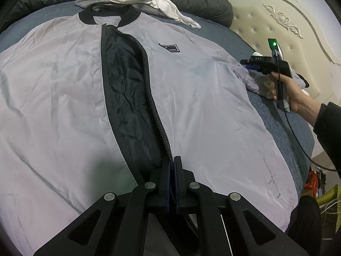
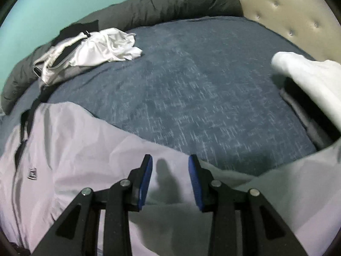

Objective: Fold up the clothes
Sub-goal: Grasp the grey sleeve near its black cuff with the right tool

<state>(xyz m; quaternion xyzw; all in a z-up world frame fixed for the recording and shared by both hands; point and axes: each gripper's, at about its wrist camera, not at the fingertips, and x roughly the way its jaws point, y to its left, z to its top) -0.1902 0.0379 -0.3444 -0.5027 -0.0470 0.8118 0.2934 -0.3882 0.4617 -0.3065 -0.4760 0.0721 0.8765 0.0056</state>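
Though unzipped, jacket (image 1: 213, 98) beneath left gripper (image 1: 173, 160)

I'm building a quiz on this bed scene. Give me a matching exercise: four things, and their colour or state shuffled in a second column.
1. jacket
2. left claw
3. right claw
4. bedsheet

A. blue
B. open, nothing between its fingers
C. pale lilac, spread flat, zip undone
D. shut at the zip

Pairs: 1-C, 2-D, 3-B, 4-A
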